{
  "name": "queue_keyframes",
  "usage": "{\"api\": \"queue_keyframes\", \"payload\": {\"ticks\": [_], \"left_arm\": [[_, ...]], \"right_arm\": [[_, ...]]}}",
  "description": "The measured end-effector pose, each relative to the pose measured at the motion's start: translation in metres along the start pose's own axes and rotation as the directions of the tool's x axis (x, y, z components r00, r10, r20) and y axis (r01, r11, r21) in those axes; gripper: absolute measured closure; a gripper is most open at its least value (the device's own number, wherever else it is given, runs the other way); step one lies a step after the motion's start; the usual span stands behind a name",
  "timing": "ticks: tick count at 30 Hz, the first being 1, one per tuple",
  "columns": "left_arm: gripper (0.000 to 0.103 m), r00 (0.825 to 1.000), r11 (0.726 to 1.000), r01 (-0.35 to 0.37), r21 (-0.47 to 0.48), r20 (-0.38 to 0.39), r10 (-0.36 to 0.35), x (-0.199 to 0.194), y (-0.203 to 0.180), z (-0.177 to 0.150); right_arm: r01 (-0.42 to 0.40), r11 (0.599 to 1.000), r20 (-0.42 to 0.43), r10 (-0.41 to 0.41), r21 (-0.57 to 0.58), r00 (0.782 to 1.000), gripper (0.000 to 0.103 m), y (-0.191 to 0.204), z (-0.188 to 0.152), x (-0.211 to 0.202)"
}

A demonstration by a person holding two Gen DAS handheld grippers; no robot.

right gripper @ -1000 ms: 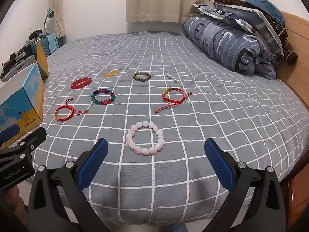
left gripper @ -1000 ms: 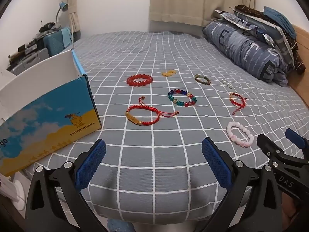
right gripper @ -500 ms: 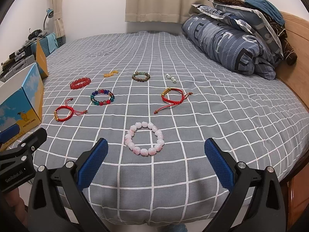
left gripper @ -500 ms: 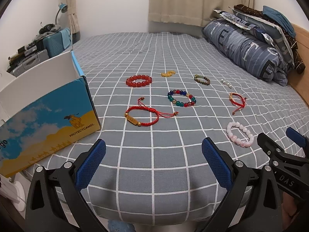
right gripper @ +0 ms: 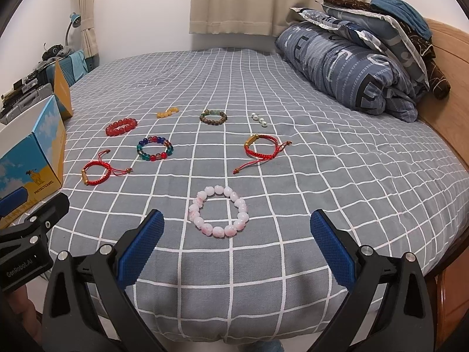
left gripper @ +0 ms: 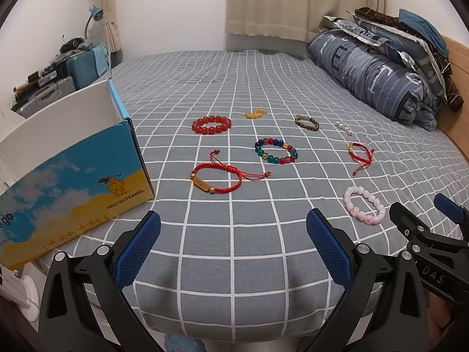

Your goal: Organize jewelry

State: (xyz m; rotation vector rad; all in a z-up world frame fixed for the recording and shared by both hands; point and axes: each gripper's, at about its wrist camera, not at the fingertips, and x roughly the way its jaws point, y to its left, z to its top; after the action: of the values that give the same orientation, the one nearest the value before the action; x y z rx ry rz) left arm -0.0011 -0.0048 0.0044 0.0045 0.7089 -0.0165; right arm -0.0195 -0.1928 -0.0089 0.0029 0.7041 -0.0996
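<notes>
Several bracelets lie on a grey checked bed. A red cord bracelet with a gold bar (left gripper: 215, 177) lies ahead of my left gripper (left gripper: 233, 243), which is open and empty at the bed's near edge. A pink bead bracelet (right gripper: 218, 211) lies just ahead of my right gripper (right gripper: 237, 245), also open and empty. Farther off lie a multicolour bead bracelet (left gripper: 275, 151), a red bead bracelet (left gripper: 211, 124), a second red cord bracelet (right gripper: 262, 148), a brown-green bead bracelet (right gripper: 213, 116), a small yellow piece (left gripper: 256, 113) and a few pearls (right gripper: 260, 119). An open blue and yellow box (left gripper: 67, 176) stands at left.
A rolled blue duvet (left gripper: 378, 76) and stacked pillows lie at the far right by the wooden bed frame (right gripper: 448, 88). A teal suitcase (left gripper: 83, 64) and clutter stand beyond the bed at left. Curtains hang at the back.
Both grippers have edged slightly forward toward the bed; the bracelets sit a little nearer in view. Both stay open and empty.
</notes>
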Motion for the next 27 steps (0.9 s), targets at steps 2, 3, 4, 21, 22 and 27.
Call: {"api": "queue_keyframes", "payload": {"ticks": [2,3,4,21,22,27], "left_arm": [[0.006,1.0,1.0,0.0,0.0,-0.001,0.0,0.0002,0.0003,0.0001],[0.006,1.0,1.0,-0.001,0.0,0.0,0.001,-0.0001,-0.0001,-0.0005],[0.006,1.0,1.0,-0.002,0.001,0.0,0.002,-0.0002,0.0002,-0.0002],[0.006,1.0,1.0,-0.003,0.011,0.001,0.003,0.0013,-0.0017,-0.0018],[0.006,1.0,1.0,-0.002,0.011,0.001,0.002,0.0015,-0.0018,-0.0018],[0.006,1.0,1.0,-0.002,0.011,0.0,0.002,0.0022,-0.0028,-0.0015]], "right_arm": [[0.001,1.0,0.001,-0.001,0.001,1.0,0.007,-0.0003,0.0002,-0.0001],[0.001,1.0,0.001,-0.001,0.001,1.0,0.007,-0.0004,0.0004,0.0],[0.001,1.0,0.002,-0.001,0.003,1.0,0.007,-0.0006,0.0006,-0.0002],[0.007,1.0,0.031,-0.007,-0.001,1.0,0.007,0.0002,0.0009,-0.0033],[0.008,1.0,0.033,-0.008,-0.003,0.999,0.007,0.0001,0.0009,-0.0035],[0.01,1.0,0.035,-0.01,-0.005,0.999,0.007,0.0008,0.0016,-0.004]]}}
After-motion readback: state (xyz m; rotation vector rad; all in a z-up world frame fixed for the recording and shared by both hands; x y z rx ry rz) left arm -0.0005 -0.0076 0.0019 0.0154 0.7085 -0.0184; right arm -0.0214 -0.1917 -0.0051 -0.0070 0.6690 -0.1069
